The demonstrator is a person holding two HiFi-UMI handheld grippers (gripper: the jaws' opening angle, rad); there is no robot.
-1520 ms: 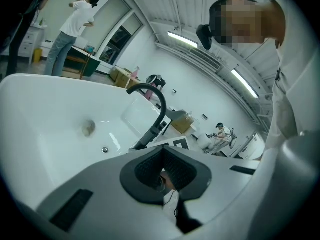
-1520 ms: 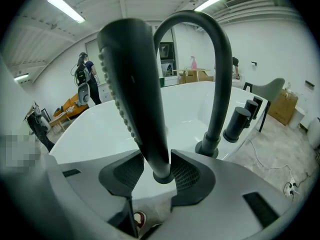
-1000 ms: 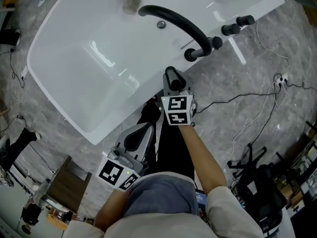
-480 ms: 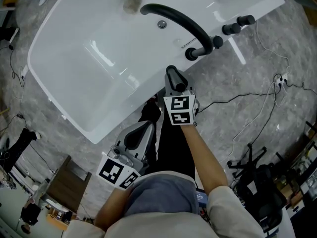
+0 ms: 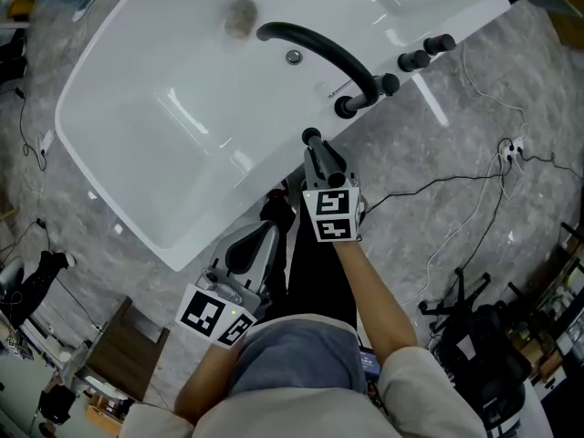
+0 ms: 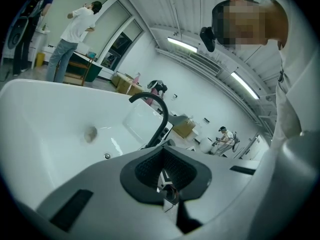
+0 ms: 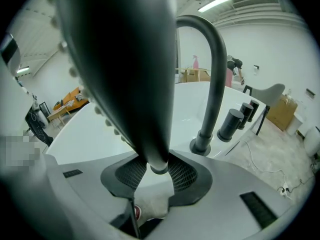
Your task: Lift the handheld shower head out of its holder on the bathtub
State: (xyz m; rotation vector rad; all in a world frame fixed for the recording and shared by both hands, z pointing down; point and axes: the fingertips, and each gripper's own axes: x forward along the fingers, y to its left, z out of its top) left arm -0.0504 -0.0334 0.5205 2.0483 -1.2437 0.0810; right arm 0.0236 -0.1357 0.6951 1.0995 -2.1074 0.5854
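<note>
Right gripper view: right gripper clamps the shower head by its slim handle; rigid, slick, probably top-heavy beyond the jaws; left gripper closed, empty.

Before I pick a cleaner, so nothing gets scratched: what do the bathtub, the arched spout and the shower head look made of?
Bathtub: glossy white, acrylic or enamel; sharp light reflections. Arched spout: matte black, probably coated metal; dull sheen. Shower head: matte black, plastic or metal, can't tell.

On the bathtub, knobs stand beside the spout.
</note>
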